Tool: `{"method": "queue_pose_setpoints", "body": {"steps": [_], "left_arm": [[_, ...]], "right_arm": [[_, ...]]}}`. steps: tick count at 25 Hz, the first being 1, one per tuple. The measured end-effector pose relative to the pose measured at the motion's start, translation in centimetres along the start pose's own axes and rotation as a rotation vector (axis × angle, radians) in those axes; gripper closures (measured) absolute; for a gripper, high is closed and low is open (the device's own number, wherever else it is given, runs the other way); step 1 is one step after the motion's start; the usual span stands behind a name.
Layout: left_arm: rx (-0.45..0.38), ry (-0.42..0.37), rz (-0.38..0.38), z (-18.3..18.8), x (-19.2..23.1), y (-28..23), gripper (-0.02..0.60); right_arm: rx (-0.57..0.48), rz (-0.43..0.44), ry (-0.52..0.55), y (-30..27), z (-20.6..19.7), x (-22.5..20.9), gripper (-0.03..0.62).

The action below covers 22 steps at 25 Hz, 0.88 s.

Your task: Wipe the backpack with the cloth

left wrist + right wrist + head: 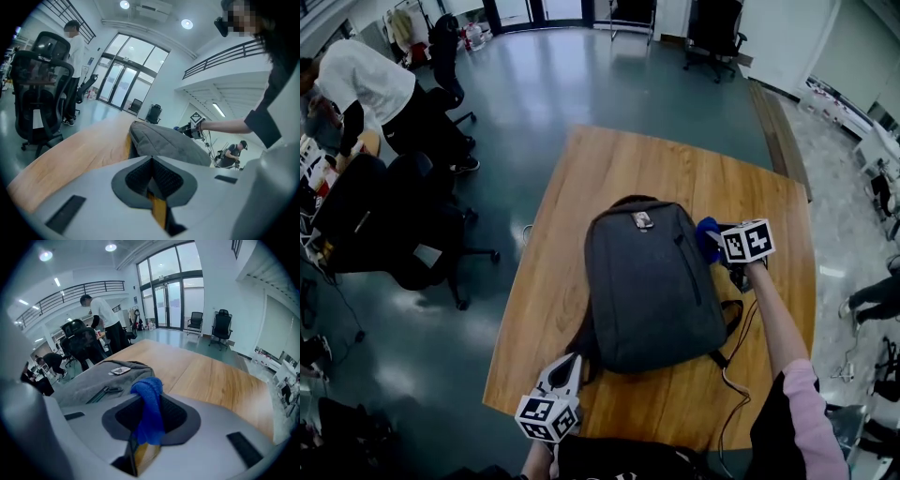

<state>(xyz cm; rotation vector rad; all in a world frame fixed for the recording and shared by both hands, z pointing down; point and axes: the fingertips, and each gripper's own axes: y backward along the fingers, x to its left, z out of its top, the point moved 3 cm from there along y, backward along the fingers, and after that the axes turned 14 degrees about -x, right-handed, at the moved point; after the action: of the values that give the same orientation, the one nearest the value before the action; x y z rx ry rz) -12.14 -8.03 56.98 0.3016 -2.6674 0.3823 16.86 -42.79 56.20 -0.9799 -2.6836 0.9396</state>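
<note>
Left gripper (565, 367) closed and empty, right gripper (713, 242) pinching the cloth (706, 234)

Left gripper's (151, 177) jaws are pressed together with nothing between them. It sits at the near edge of the wooden table (581, 178), its tips just beside the backpack's (652, 281) lower corner, where a strap (584, 345) trails out. Whether it touches the bag cannot be told.

Ahead of that gripper, the table runs away broad and bare on either side of the bag. The grey backpack (164, 139) lies flat on it between the two grippers – its bottom toward the left one, its upper side edge beside the right one.

Off to the left gripper's left, away from the table, stands a black office chair (40, 93).

The right gripper (149, 416) is clamped on a blue cloth (149, 397), which bunches up out of the jaws and hangs down between them. From the head view the cloth sits right at the backpack's (98, 380) side edge – contact is not clear. Beyond the cloth, near the bag's top handle, is a small label patch (121, 371).
</note>
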Motion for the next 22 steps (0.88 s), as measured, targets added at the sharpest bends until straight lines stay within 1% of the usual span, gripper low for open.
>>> {"method": "queue_pose_setpoints", "body": {"steps": [6, 10, 16, 19, 22], "left_arm": [[-0.004, 0.011, -0.009, 0.7, 1.6, -1.5, 0.583], [-0.007, 0.028, -0.020, 0.9, 1.7, -2.5, 0.583], [0.012, 0.043, -0.045, 0.3, 2.3, -3.6, 0.583], [0.011, 0.051, -0.040, 0.1, 2.9, -3.7, 0.583], [0.006, 0.060, -0.029, 0.1, 3.5, -3.7, 0.583]], "right_arm": [[0.009, -0.016, 0.008, -3.7, 3.0, -1.5, 0.508], [0.015, -0.021, 0.026, -5.8, 4.7, -2.2, 0.508], [0.036, -0.022, 0.077, -8.5, 6.8, -1.7, 0.508], [0.030, -0.031, 0.092, -9.6, 8.0, -1.5, 0.508], [0.030, -0.063, 0.112, -10.9, 9.2, -1.7, 0.508]]}}
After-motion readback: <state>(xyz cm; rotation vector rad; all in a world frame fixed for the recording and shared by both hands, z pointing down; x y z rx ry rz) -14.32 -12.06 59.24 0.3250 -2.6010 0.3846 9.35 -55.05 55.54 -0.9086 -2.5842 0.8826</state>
